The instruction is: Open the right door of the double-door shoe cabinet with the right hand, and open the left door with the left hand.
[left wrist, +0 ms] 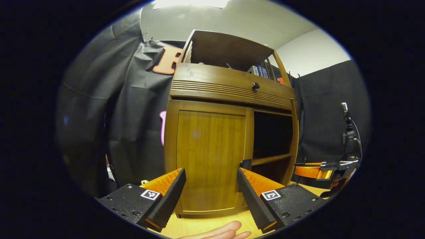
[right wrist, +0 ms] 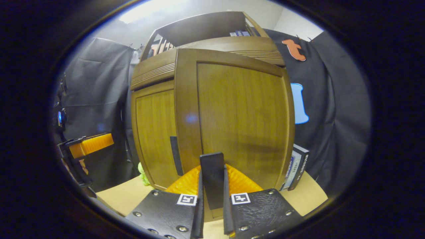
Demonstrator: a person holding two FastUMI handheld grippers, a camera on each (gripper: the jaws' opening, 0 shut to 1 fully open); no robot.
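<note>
The double-door shoe cabinet (left wrist: 229, 132) is being shown standing on the light wooden table (left wrist: 199, 225), against the black cloth wall.

In the left gripper view, the left hand-held gripper (left wrist: 211, 196) is being held with its fingers spread wide apart, nothing between them. It is being kept just in front of the left door (left wrist: 211, 156), which is lying closed and flush with the cabinet front; no contact with the door can be made out. To the right of that door the compartment is being shown open and dark, with a shelf (left wrist: 270, 159) crossing it. Above the doors, a drawer front with a small dark knob (left wrist: 255, 85) is being seen, and books (left wrist: 259, 70) are being kept on the open top shelf. Fingertips of a person's hand (left wrist: 222, 232) are being seen at the bottom edge, over the table.

In the right gripper view, the right hand-held gripper (right wrist: 212, 199) is being pressed together on the dark handle (right wrist: 212, 179) of the right door (right wrist: 242, 122) — both fingers are lying against its sides. The right door is being held swung out toward the camera, while the left door's own dark handle (right wrist: 176, 156) is being seen behind it. A boxed item (right wrist: 295, 171) is being seen leaning on the table beside the cabinet's right side, and something small and green (right wrist: 143, 174) is lying at its left foot — what it is cannot be told.
</note>
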